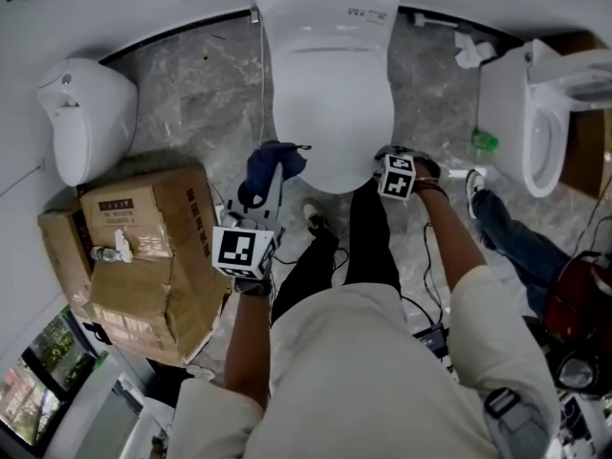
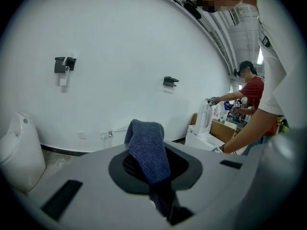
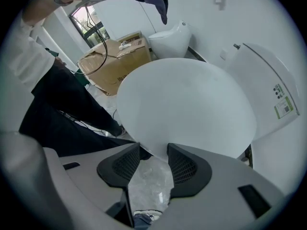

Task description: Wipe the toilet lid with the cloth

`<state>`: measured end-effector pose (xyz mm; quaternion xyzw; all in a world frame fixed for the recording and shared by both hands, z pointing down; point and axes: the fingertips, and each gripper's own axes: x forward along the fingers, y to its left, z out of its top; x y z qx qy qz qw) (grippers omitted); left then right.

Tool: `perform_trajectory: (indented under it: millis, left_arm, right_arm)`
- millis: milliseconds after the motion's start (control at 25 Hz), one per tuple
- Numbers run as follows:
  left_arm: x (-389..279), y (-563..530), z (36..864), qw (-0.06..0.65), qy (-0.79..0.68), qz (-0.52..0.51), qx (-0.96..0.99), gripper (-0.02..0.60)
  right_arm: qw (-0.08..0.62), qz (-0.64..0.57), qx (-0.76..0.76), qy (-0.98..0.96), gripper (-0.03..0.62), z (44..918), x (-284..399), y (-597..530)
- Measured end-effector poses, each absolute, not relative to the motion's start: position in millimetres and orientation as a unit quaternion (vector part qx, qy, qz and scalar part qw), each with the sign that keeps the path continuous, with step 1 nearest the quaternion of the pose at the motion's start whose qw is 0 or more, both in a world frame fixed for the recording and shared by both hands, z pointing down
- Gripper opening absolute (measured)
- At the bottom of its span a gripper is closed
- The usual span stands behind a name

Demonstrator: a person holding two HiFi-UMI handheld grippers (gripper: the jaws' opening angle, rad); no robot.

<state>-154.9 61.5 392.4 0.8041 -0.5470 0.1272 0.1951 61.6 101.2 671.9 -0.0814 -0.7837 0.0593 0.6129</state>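
Left gripper (image 1: 268, 175) (image 2: 156, 174) was clamped on a dark blue cloth (image 1: 274, 159) (image 2: 147, 147), which bunched up above the jaws and hung just off the front-left edge of the closed white toilet lid (image 1: 330, 113) (image 3: 187, 104), not yet on it. The right gripper (image 1: 384, 156) (image 3: 153, 152) pointed steeply down with its jaws spread wide and empty at the lid's front rim; whether the pads touched that rim could not be told from its view. The wipe appeared about to begin. It would likely go best with the cloth lowered until its loose fold lay flat on the lid, then drawn in overlapping passes from hinge to front, with the hard jaws kept off the plastic and the right gripper kept clear of the path.
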Motion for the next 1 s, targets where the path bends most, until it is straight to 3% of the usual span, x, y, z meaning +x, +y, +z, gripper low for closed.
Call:
perform_trajectory:
  millis: [440, 1000]
  left_arm:
    - [-163.2, 46.2, 433.2, 0.213, -0.555, 0.146, 0.791, 0.043]
    - [-161.7, 23.3, 486.3, 0.239, -0.541, 0.176, 0.787, 0.043]
  right_arm:
    - [0.597, 0.118, -0.022, -0.793, 0.143, 719.9, 60.2, 107.6]
    - [0.625, 0.149, -0.002, -0.766, 0.144, 765.9, 60.9, 120.9]
